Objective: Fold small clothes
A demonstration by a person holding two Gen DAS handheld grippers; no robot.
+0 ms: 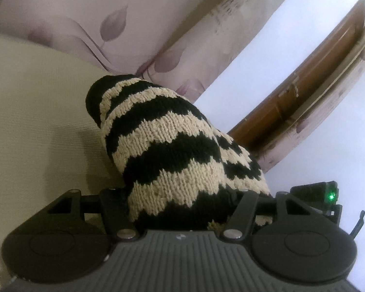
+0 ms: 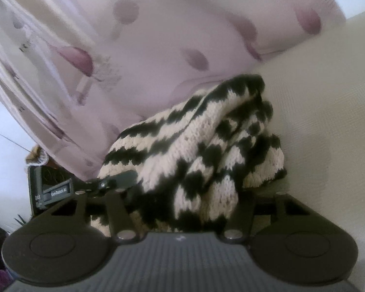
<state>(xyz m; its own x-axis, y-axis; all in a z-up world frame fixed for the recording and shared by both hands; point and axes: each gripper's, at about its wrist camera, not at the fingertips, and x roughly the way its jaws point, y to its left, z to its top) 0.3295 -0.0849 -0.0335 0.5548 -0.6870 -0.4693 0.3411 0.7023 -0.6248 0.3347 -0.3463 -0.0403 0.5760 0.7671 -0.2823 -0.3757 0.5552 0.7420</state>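
Note:
A small black-and-cream zigzag knitted garment is draped over my left gripper and hides its fingers. The jaws look closed on the knit. The garment is lifted above a cream surface. In the right wrist view the same knitted garment bunches over my right gripper, whose fingers are hidden under it and look closed on the cloth. The other gripper's body shows at the left of that view.
A pale lilac curtain with purple leaf prints hangs behind. A brown wooden door and white wall are at the right. The cream surface lies under and beside the garment.

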